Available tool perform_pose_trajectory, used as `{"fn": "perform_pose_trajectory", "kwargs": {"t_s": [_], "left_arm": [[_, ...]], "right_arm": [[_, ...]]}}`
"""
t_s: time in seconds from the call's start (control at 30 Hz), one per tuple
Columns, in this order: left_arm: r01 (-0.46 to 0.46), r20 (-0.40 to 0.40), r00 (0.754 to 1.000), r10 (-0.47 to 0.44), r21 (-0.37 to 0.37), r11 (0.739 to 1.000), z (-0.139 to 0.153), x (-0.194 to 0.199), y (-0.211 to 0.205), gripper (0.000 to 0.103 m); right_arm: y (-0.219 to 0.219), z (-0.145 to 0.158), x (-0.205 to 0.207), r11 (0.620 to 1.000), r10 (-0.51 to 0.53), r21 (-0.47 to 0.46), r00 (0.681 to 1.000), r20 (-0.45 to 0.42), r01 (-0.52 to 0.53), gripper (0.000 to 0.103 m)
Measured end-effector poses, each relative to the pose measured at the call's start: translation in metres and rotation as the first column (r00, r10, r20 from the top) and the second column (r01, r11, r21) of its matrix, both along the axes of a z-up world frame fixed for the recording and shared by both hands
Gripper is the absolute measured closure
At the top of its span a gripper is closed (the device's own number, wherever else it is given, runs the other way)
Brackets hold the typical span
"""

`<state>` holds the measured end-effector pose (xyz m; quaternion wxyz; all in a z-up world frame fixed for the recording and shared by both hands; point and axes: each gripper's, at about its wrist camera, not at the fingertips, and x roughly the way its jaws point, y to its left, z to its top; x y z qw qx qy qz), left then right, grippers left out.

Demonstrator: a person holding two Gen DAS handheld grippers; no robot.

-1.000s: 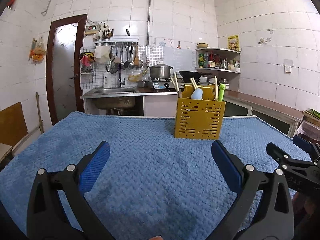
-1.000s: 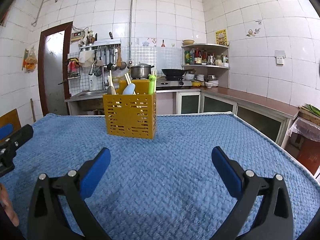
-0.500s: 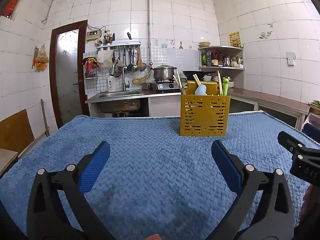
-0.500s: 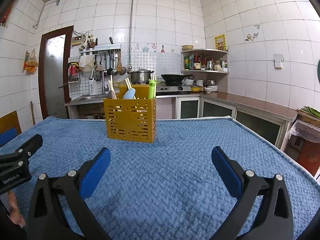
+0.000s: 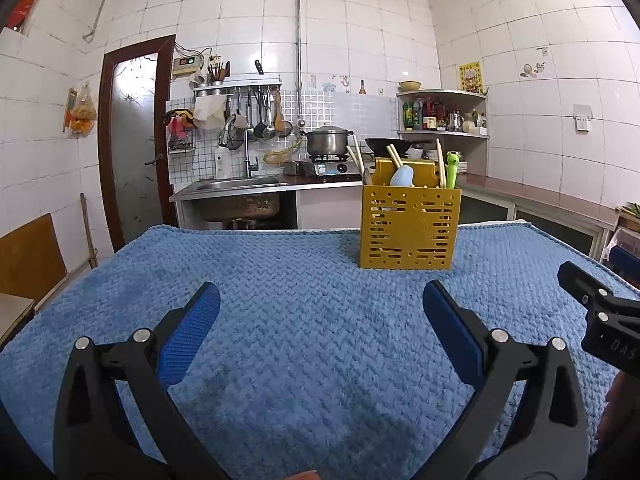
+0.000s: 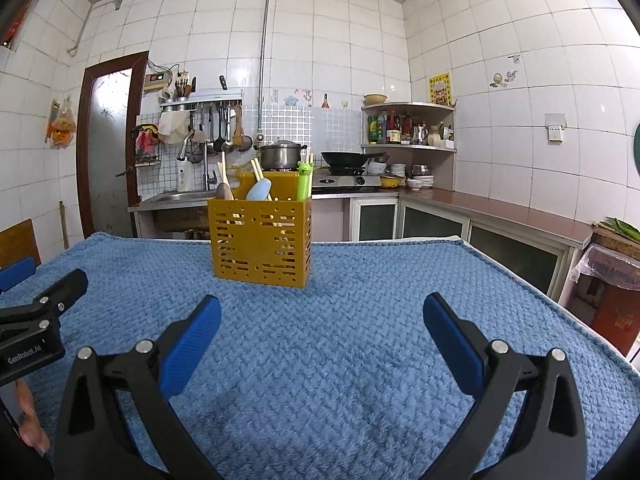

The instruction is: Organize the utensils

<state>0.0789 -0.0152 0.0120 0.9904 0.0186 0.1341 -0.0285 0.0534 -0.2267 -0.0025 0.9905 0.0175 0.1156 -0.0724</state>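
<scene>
A yellow perforated utensil holder [image 5: 409, 229] [image 6: 262, 242] stands upright on the blue towel-covered table [image 5: 304, 320]. Out of its top stick wooden chopsticks [image 5: 394, 157], a wooden spoon, a pale blue spatula [image 6: 260, 191] and a green frog-topped utensil [image 6: 304, 180]. My left gripper [image 5: 320, 304] is open above the towel, well short of the holder, nothing between its blue pads. My right gripper [image 6: 320, 304] is open too, with the holder ahead to its left. Each gripper shows at the edge of the other's view.
Behind the table run a sink counter [image 5: 240, 186], a stove with a pot [image 5: 329, 142] and a wok, and a corner shelf of bottles [image 6: 408, 128]. A wooden chair [image 5: 28, 256] stands at the left and a bagged bin [image 6: 612, 280] at the right.
Both views have tilted up and drawn slightly back, so the holder sits a little farther and lower on the table. Both grippers stayed open and empty.
</scene>
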Motion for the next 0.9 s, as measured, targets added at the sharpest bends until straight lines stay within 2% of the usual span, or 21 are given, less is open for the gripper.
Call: {"fn": "perform_pose_trajectory", "kwargs": {"t_s": [0.57, 0.9], "left_arm": [[0.031, -0.031, 0.999, -0.031, 0.014, 0.999, -0.0035, 0.0057, -0.0047, 0.005], [0.036, -0.012, 0.999, -0.036, 0.020, 0.999, -0.0039, 0.0032, -0.0082, 0.005]], "right_arm": [[0.0002, -0.0002, 0.0065, 1.000, 0.003, -0.005, 1.000, -0.015, -0.003, 0.004], [0.0004, -0.0004, 0.0067, 1.000, 0.002, -0.006, 1.000, -0.014, -0.003, 0.004]]}}
